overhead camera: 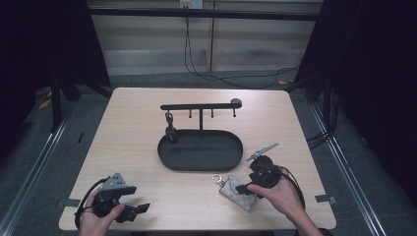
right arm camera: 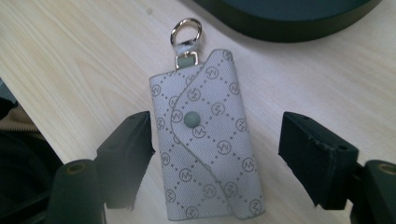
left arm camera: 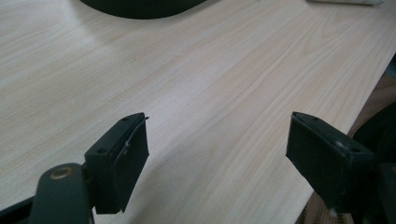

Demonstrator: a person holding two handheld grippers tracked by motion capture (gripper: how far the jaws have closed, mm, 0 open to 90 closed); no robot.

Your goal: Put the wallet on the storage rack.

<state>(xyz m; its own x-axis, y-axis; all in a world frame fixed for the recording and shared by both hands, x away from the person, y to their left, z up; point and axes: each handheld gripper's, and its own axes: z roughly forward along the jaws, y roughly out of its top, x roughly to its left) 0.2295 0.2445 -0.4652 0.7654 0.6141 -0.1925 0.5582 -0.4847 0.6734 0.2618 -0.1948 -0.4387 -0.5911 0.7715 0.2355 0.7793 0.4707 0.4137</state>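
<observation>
A grey patterned key pouch (right arm camera: 205, 144) with a snap button and a silver ring clasp (right arm camera: 186, 31) lies flat on the wooden table (overhead camera: 137, 128), near its front right. My right gripper (right arm camera: 217, 128) is lowered over the pouch (overhead camera: 239, 194) with a jaw on each side. The left jaw is close to the pouch's edge and the right jaw stands clear of it, so the gripper (overhead camera: 244, 189) is open. My left gripper (overhead camera: 137, 199) rests at the front left, open and with nothing between its jaws (left arm camera: 217, 135).
A black oval tray (overhead camera: 200, 150) sits mid-table, bearing a post and a hook bar (overhead camera: 200, 106). A small dark item (overhead camera: 170, 129) hangs from the leftmost hook. The table's front edge is just under both hands.
</observation>
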